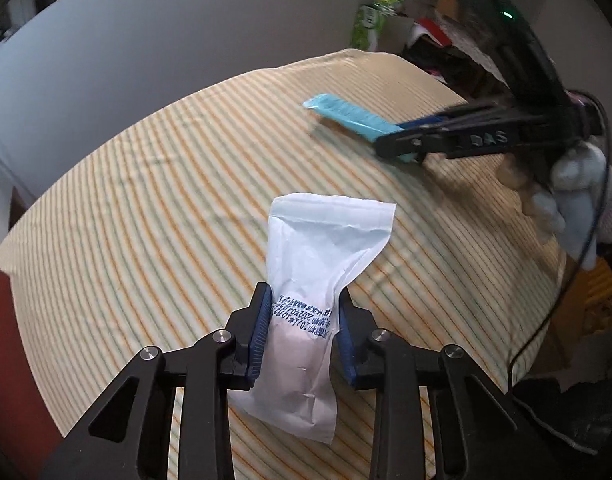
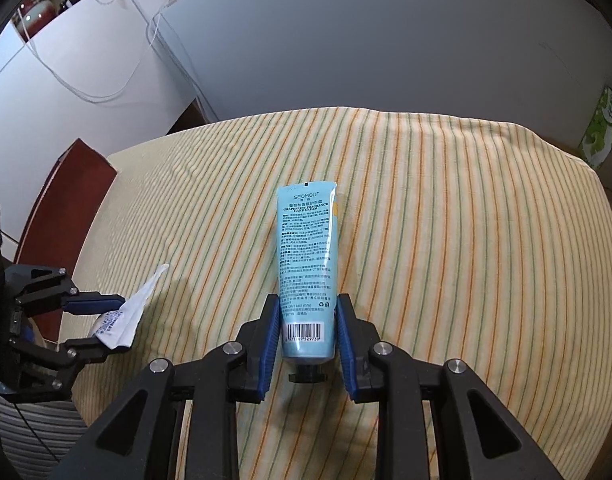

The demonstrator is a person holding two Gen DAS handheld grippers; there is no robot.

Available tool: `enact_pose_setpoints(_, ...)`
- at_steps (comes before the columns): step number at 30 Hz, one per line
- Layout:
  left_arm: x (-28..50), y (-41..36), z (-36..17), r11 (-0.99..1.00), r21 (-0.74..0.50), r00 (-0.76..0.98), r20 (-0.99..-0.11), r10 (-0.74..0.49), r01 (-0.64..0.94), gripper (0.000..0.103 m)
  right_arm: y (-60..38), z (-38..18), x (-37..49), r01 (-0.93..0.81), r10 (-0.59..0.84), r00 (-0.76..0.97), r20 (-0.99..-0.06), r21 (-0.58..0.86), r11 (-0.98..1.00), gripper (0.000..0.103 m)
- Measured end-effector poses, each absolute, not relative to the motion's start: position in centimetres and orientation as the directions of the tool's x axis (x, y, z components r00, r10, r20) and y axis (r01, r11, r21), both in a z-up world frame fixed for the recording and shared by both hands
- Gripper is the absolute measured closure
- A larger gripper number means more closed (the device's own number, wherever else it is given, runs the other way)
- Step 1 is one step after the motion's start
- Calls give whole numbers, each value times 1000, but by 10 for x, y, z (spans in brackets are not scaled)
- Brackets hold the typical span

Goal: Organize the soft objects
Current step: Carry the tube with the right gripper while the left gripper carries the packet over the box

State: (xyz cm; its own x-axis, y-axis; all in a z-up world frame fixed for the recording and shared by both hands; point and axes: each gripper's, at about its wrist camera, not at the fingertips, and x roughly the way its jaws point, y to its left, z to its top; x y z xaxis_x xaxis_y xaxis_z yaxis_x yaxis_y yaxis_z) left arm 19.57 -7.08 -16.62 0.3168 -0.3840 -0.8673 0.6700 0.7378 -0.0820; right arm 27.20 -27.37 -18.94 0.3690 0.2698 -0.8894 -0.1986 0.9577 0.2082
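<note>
My left gripper (image 1: 306,312) is shut on a white soft packet (image 1: 322,280) with blue print, held a little above the striped cloth; it also shows in the right wrist view (image 2: 124,312). My right gripper (image 2: 306,316) is shut on a light blue hand cream tube (image 2: 306,256), cap end toward the camera, just over the cloth. In the left wrist view the tube (image 1: 350,114) sticks out left of the right gripper (image 1: 398,140) at the far right.
A yellow striped cloth (image 2: 466,260) covers the table. A green tissue pack (image 1: 370,24) stands past the far edge, also in the right wrist view (image 2: 602,132). A grey panel (image 2: 386,40) stands behind. A red-brown chair (image 2: 62,200) is at the left.
</note>
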Motion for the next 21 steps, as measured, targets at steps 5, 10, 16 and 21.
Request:
enact_pose_setpoints(5, 193, -56, -148, 748, -132, 338, -832, -440, 651, 75, -274, -183, 261, -196, 275, 384, -881, 213, 957, 79)
enact_pose_setpoints(10, 187, -41, -128, 754, -144, 367, -806, -465, 640, 75, -269, -166, 252, -214, 275, 414, -868, 201, 956, 79)
enact_pose_setpoints(16, 175, -21, -102, 777, -139, 427, -769, -475, 614, 75, -249, -141, 248, -260, 298, 438, -848, 198, 945, 79)
enact_pose_setpoints(21, 159, 20, -75, 818, -132, 496, -738, -458, 560, 75, -220, -118, 251, -317, 326, 450, -831, 192, 929, 79)
